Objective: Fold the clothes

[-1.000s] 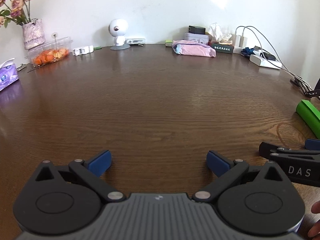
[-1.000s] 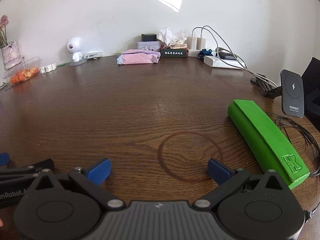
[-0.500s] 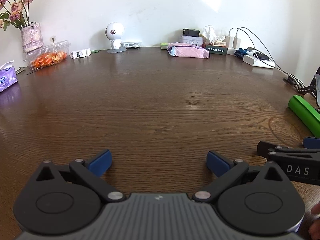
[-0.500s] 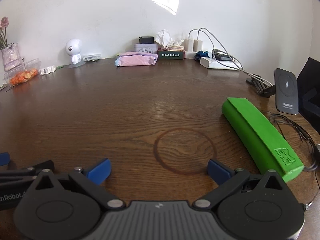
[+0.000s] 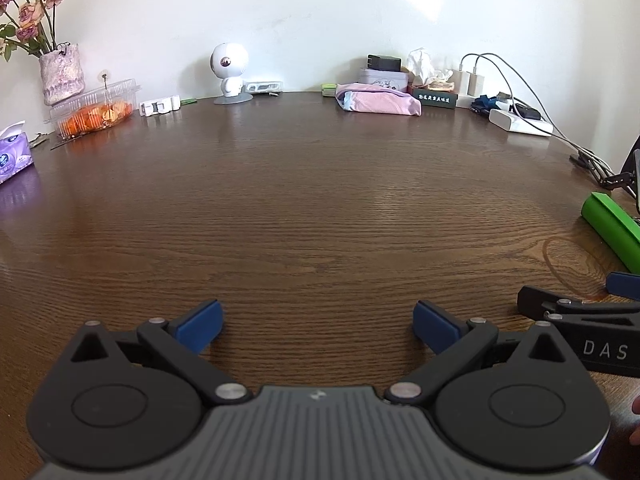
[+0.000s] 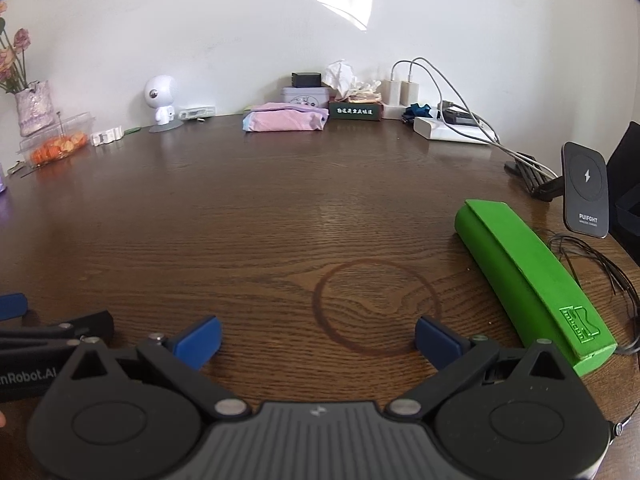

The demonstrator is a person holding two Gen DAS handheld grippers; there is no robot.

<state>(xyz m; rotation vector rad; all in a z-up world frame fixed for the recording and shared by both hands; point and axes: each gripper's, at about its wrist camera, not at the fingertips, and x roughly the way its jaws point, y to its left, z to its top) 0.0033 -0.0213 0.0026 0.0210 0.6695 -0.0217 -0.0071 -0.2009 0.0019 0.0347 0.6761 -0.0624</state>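
Note:
A folded pink garment (image 5: 378, 103) lies at the far edge of the brown wooden table (image 5: 304, 208), by the wall; it also shows in the right wrist view (image 6: 285, 117). My left gripper (image 5: 318, 326) is open and empty, low over the table's near side. My right gripper (image 6: 318, 336) is open and empty too, just to the right of the left one, over a dark ring mark in the wood. Both are far from the garment. The right gripper's side shows at the right edge of the left wrist view.
A green case (image 6: 528, 276) lies at the right, with a black wireless charger (image 6: 586, 190) and cables behind it. Along the wall stand a white toy robot (image 5: 228, 74), a clear box of orange fruit (image 5: 94, 110), a flower vase (image 5: 60, 72), tissue packs, chargers and a power strip (image 6: 452, 130).
Both grippers have drawn back slightly toward the near edge; the far objects look a little smaller. Both stay open and empty.

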